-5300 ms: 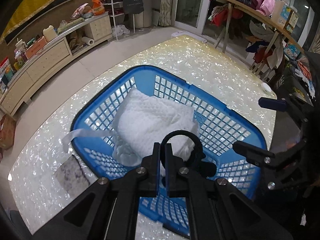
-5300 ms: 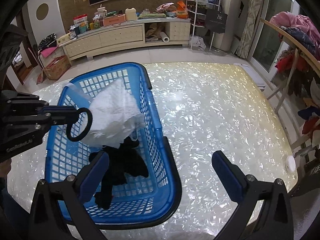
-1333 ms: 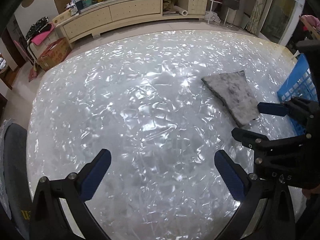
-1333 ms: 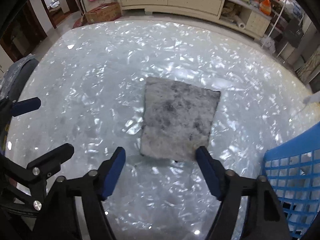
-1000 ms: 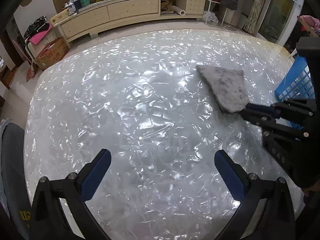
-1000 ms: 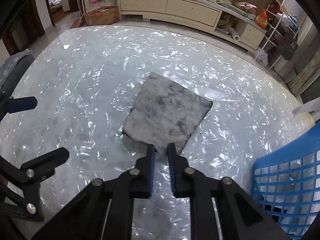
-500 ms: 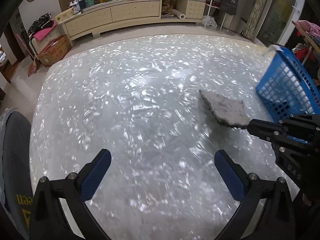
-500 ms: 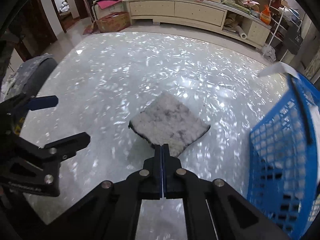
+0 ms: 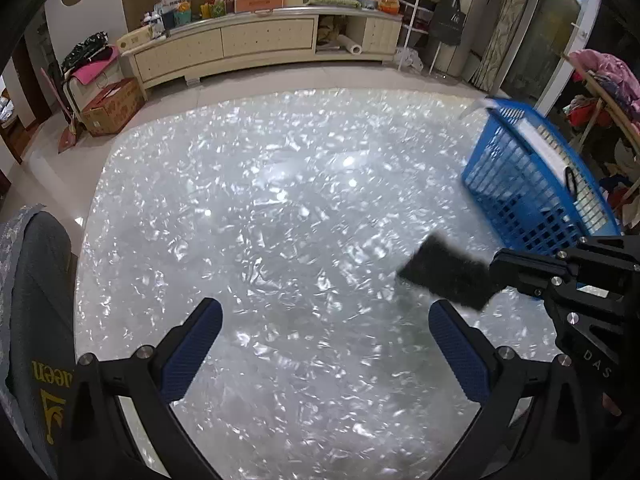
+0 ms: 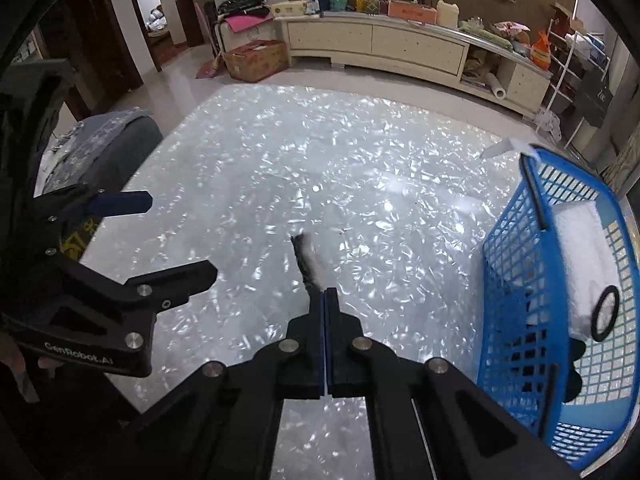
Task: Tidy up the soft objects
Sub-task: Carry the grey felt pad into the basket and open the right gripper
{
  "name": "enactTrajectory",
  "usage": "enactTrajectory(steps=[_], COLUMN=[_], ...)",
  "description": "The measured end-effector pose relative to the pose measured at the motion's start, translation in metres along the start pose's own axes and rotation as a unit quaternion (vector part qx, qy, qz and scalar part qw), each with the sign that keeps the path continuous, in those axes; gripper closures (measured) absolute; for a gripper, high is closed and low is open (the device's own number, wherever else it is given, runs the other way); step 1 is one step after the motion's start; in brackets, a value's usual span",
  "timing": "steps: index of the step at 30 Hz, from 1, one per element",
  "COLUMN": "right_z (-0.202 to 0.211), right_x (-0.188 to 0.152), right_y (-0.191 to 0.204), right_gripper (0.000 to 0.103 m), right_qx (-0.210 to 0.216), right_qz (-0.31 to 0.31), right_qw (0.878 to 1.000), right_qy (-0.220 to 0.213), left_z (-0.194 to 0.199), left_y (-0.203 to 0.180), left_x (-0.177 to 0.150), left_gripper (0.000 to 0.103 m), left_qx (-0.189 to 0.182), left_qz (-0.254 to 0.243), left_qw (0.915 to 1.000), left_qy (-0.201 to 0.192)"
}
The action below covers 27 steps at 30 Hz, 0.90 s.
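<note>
My right gripper (image 10: 324, 294) is shut on the grey fuzzy cloth (image 10: 309, 261), seen edge-on and lifted above the pearly table. In the left wrist view the same cloth (image 9: 448, 276) hangs dark-side out from the right gripper (image 9: 496, 268), left of the blue basket (image 9: 516, 184). The blue basket (image 10: 516, 280) stands at the right, holding a white cloth (image 10: 580, 248) and a black item. My left gripper (image 9: 324, 340) is open and empty above the table; it shows at the left in the right wrist view (image 10: 160, 240).
A grey chair back (image 9: 36, 288) stands at the table's left edge. A cream sideboard (image 9: 248, 44) with clutter runs along the far wall. A cardboard box (image 9: 112, 106) sits on the floor. A clothes rack (image 9: 600, 92) is behind the basket.
My right gripper closed on the grey cloth's near edge, lifted it off the table and turned it on edge, toward the basket. The left gripper stayed open.
</note>
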State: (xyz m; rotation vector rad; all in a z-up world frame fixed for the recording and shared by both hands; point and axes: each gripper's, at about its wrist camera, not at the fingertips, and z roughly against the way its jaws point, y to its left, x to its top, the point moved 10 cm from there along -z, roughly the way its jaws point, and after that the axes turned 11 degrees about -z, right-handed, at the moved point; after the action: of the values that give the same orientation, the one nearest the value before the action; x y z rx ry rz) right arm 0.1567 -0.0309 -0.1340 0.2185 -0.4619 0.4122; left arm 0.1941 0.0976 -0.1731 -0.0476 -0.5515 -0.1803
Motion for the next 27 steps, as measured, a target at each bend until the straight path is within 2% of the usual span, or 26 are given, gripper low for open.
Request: enactTrajectory(steps=[7, 15, 20, 27], right_z=[0.04, 0.092, 0.113, 0.131], right_x=[0.002, 0.032, 0.061, 0.09], right_y=[-0.008, -0.038, -0.077, -0.132], right_gripper=[0.103, 0.103, 0.103, 0.103], right_qx=[0.013, 0.002, -0.019, -0.041], right_qz=[-0.003, -0.006, -0.015, -0.043], right_qw=[1.0, 0.997, 0.994, 0.988], right_qy=[-0.026, -0.082, -0.11, -0.144], left_z=[0.034, 0.066, 0.065, 0.045], left_y=[-0.018, -0.051, -0.074, -0.115], left_x=[0.022, 0.081, 0.124, 0.172], left_gripper=[0.0, 0.0, 0.0, 0.0], left_qx=[-0.002, 0.002, -0.01, -0.034], left_qz=[-0.012, -0.049, -0.062, -0.086], left_qw=[0.9996, 0.9972, 0.9961, 0.9939], left_qy=[-0.024, -0.056, -0.062, -0.061])
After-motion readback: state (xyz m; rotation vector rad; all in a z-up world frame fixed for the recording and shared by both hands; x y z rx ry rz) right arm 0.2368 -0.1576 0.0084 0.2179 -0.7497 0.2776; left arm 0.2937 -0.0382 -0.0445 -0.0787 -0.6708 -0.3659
